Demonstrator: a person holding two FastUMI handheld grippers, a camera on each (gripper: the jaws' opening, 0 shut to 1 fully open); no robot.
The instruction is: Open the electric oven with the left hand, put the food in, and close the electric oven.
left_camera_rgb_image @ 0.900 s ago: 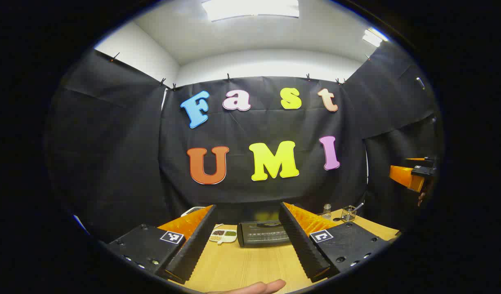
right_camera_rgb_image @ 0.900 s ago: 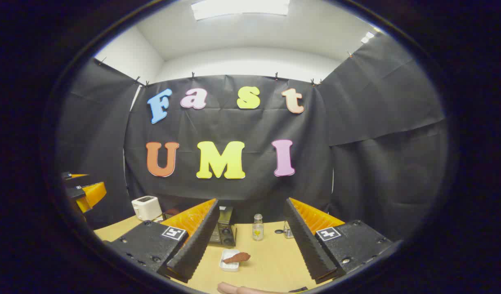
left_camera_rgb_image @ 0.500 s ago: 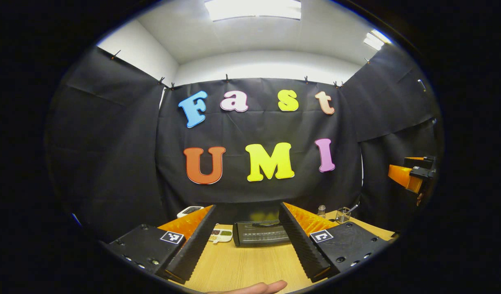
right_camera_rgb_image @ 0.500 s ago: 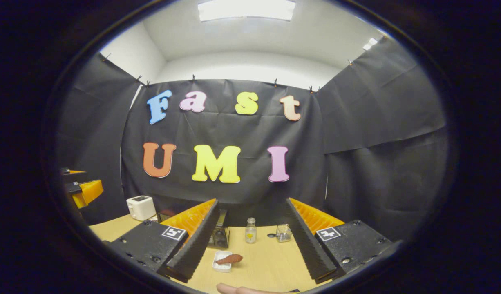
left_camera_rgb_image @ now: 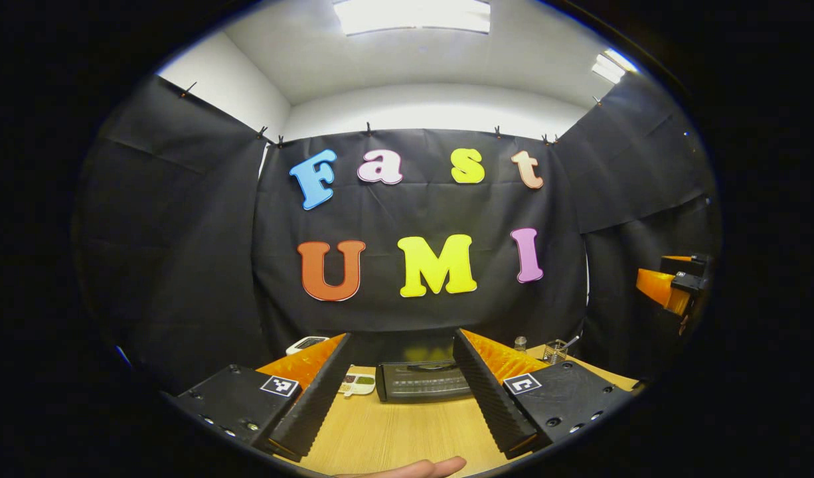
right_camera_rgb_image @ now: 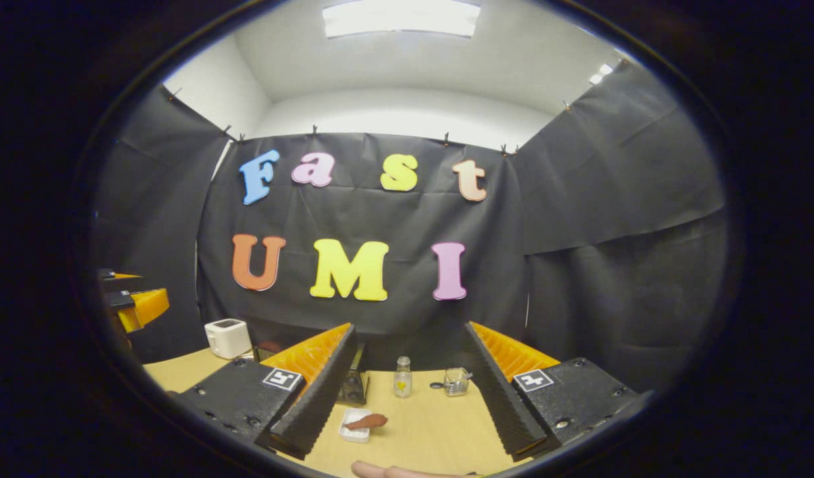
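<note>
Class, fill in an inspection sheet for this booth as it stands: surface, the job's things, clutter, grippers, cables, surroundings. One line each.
Surface: wooden table, bare in front of both grippers.
Job's things: electric oven at the back of the table, door shut; food, a reddish-brown piece lying across a small white tray.
Clutter: white toaster, small clear bottle, glass cup, sectioned dish left of the oven.
Grippers: left gripper open, empty, pointed at the oven; right gripper open, empty, above the table near the food.
Cables: nothing seen.
Surroundings: black cloth wall, white ceiling with a light panel.
</note>
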